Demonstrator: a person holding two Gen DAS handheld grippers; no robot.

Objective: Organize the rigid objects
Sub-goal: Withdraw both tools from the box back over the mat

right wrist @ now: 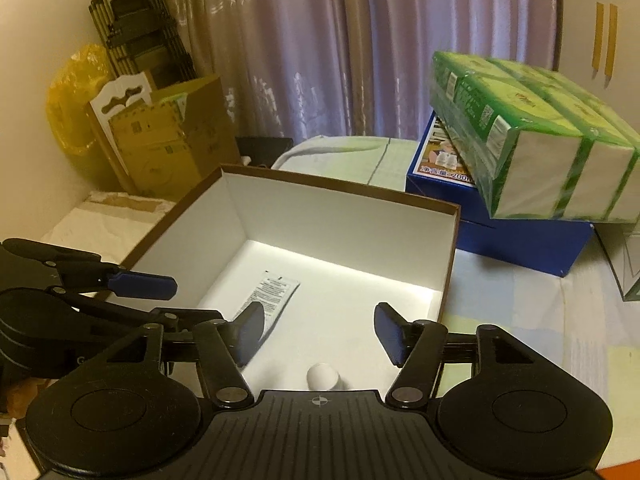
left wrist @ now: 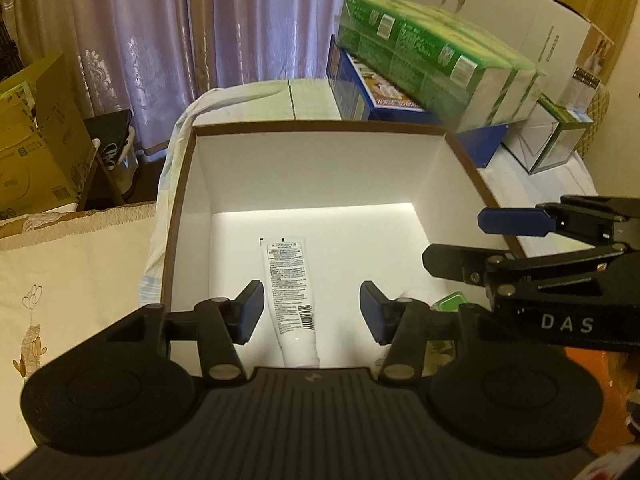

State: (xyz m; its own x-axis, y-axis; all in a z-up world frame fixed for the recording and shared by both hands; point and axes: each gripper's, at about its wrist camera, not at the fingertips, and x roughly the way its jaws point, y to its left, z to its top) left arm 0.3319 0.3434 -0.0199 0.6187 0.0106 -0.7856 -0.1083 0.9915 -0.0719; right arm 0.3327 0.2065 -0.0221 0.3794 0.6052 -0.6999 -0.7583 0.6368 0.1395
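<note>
An open box with a brown rim and white inside stands on the cloth-covered surface. A white printed tube lies flat on the box's floor. My left gripper hangs over the tube's lower half, open, with its blue pads on either side and clear of it. My right gripper is also open above the box, with a small white round-topped object below it. The tube shows partly behind the right gripper's left finger. A green item peeks out beside the left gripper. Each gripper appears at the edge of the other's view.
A tilted bundle of green tissue boxes rests on a blue box right behind the open box. Cardboard cartons and a yellow bag stand at the left by the curtain. An embroidered cloth lies left of the box.
</note>
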